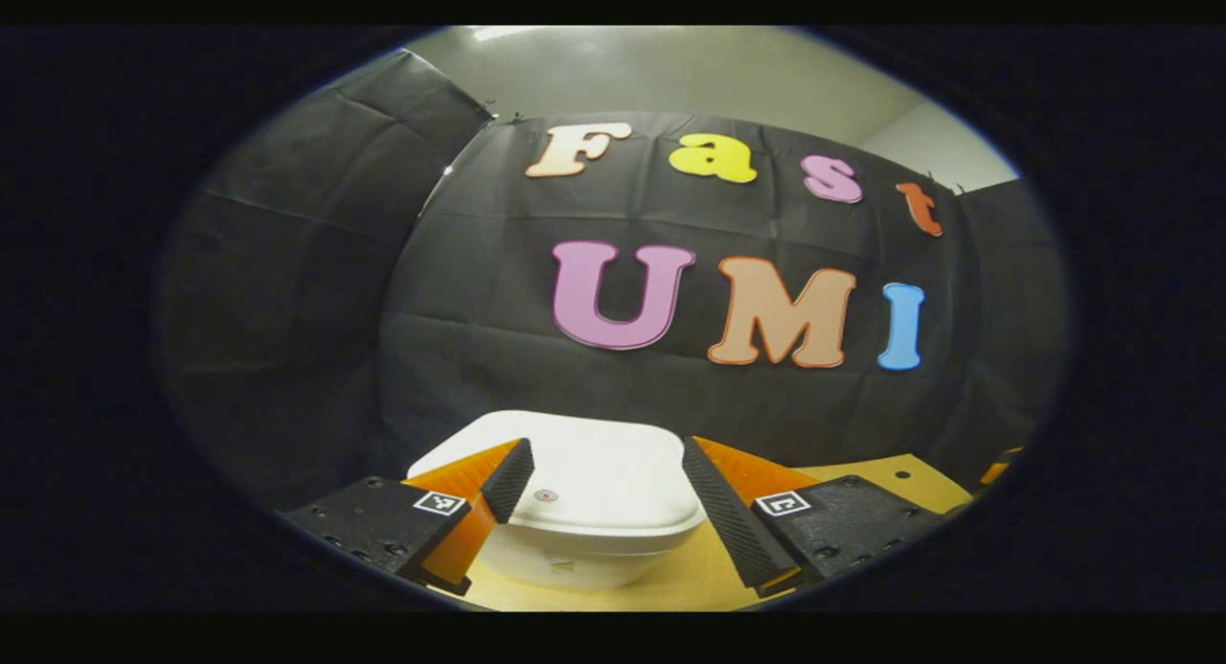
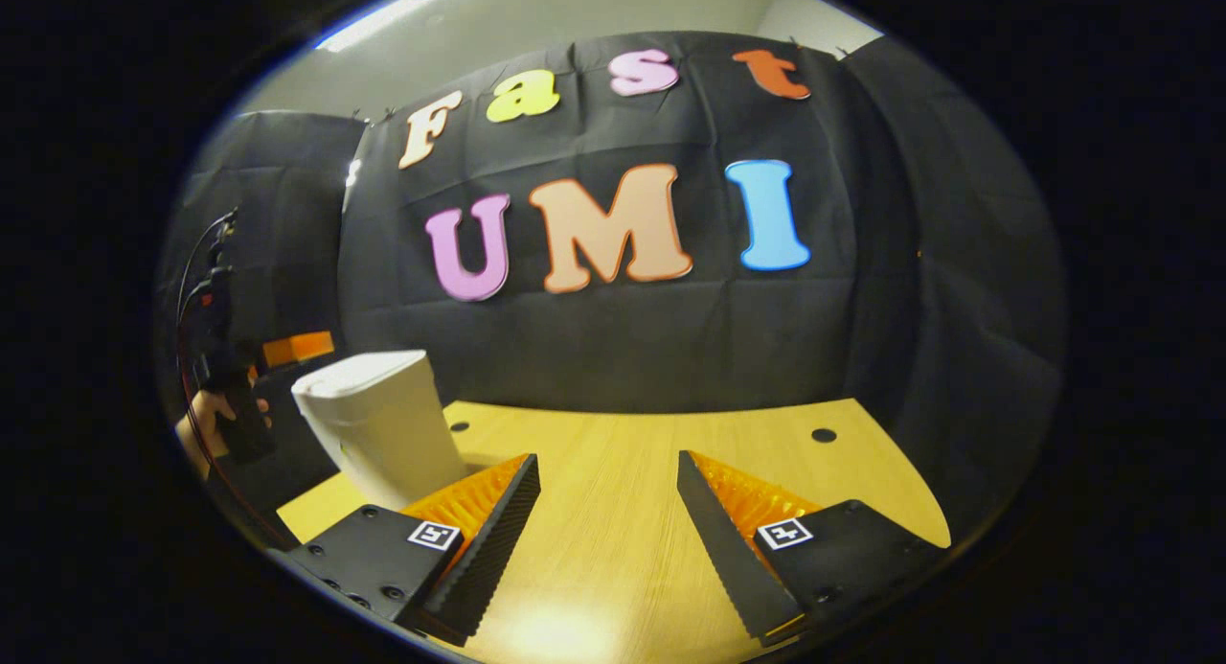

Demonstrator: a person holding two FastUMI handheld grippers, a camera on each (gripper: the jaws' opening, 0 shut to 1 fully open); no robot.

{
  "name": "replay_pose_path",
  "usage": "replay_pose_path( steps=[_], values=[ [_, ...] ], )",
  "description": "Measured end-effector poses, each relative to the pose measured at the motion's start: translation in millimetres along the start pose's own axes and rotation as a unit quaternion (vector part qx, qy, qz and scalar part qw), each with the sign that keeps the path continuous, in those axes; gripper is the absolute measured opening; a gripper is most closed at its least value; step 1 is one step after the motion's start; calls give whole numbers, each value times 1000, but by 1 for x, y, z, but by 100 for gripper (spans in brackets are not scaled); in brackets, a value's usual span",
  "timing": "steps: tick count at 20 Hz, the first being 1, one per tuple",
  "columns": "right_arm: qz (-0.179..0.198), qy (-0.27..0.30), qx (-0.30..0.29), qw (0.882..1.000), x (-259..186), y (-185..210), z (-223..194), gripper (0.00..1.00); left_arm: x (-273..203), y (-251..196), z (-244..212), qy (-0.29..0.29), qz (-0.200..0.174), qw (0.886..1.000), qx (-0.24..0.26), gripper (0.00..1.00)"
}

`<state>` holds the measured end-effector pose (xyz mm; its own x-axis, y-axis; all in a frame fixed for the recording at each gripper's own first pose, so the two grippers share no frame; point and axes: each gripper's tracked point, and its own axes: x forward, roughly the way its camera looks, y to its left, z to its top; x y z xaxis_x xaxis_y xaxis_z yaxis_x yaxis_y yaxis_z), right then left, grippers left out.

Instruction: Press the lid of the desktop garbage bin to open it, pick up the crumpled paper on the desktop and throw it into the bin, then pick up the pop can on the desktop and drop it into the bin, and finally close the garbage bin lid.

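Left gripper view shows the white garbage bin [image 1: 584,496] with its lid [image 1: 594,472] down flat, standing on the pale wooden worktop [image 1: 862,482] close ahead of the left tongs [image 1: 605,477], whose fingers are spread wide to either side of it and hold nothing. Right gripper view has the bin at the worktop's left part, with a hand [image 2: 206,429] gripping a dark handle just beyond it, while the right tongs [image 2: 608,492] gape wide and empty over bare wood marked by small dark holes [image 2: 824,435]. Black cloth walls the booth behind, under a pale ceiling with a light strip [image 2: 402,12].
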<state>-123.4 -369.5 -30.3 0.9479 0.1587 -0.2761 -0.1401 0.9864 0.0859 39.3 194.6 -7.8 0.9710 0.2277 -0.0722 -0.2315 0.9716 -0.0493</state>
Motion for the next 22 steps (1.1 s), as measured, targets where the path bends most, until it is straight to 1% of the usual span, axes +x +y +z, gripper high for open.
replay_pose_path(
  steps=[1, 3, 4, 6, 8, 10, 12, 14, 17, 19, 20, 22],
  values=[
    [-12, -26, 8, 1000, -5, -11, 17, 97, -7, -21, 6, -16, -13, 1000, 3, 93],
    [-33, -69, 17, 997, -15, -33, 46, 96, -22, -69, 20, -45, -43, 998, 14, 92],
    [-41, -82, 16, 996, -19, -43, 55, 96, -31, -94, 22, -58, -60, 996, 20, 92],
    [-45, -97, 12, 994, -30, -59, 64, 96, -50, -144, 24, -83, -94, 992, 24, 93],
    [-42, -108, 11, 993, -41, -71, 68, 95, -70, -188, 18, -90, -125, 988, 32, 93],
    [-45, -117, 10, 992, -49, -83, 71, 94, -86, -218, 11, -92, -141, 985, 38, 93],
    [-48, -121, 13, 991, -55, -90, 70, 94, -95, -241, -2, -76, -155, 985, 27, 93],
    [-45, -121, 16, 992, -62, -87, 69, 95, -103, -254, -15, -55, -168, 984, 15, 93],
    [-55, -123, 19, 991, -66, -86, 70, 95, -105, -257, -24, -31, -177, 984, 4, 93],
    [-52, -127, 21, 990, -70, -76, 72, 95, -102, -247, -29, -16, -173, 985, -4, 94],
    [-57, -128, 16, 990, -71, -74, 73, 96, -101, -241, -28, -14, -169, 985, -12, 94],
    [-55, -132, 12, 990, -74, -66, 75, 96, -98, -229, -26, -12, -159, 987, -31, 93]
  ],
)
